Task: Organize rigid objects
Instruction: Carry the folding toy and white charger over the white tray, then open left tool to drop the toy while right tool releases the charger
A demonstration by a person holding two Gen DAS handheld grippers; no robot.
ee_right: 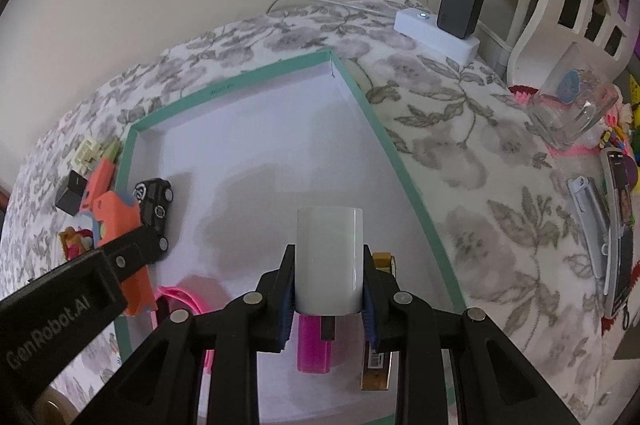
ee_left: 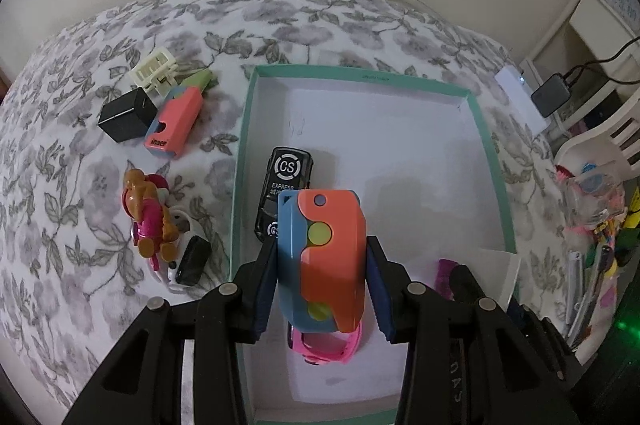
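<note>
A teal-rimmed white tray (ee_left: 240,145) lies on the floral cloth. My left gripper (ee_left: 320,253) hangs over its near part, shut on an orange and blue toy (ee_left: 336,225) with yellow-green dots. A black toy car (ee_left: 284,181) lies in the tray just beyond it, and pink glasses (ee_left: 328,349) lie beneath. In the right wrist view my right gripper (ee_right: 328,253) is shut on an upright white cylinder (ee_right: 329,225) above the tray (ee_right: 384,133). Under it lie a pink lighter (ee_right: 314,349) and a gold-brown object (ee_right: 376,369). The orange toy (ee_right: 120,217) and the car (ee_right: 154,201) show at the left.
Left of the tray lie a black cube (ee_left: 126,119), a pink and blue stamp (ee_left: 176,123), a cream clip (ee_left: 156,69) and a toy figure (ee_left: 146,213). A white power strip (ee_right: 436,29) with a charger, a glass (ee_right: 572,105) and small clutter sit to the right.
</note>
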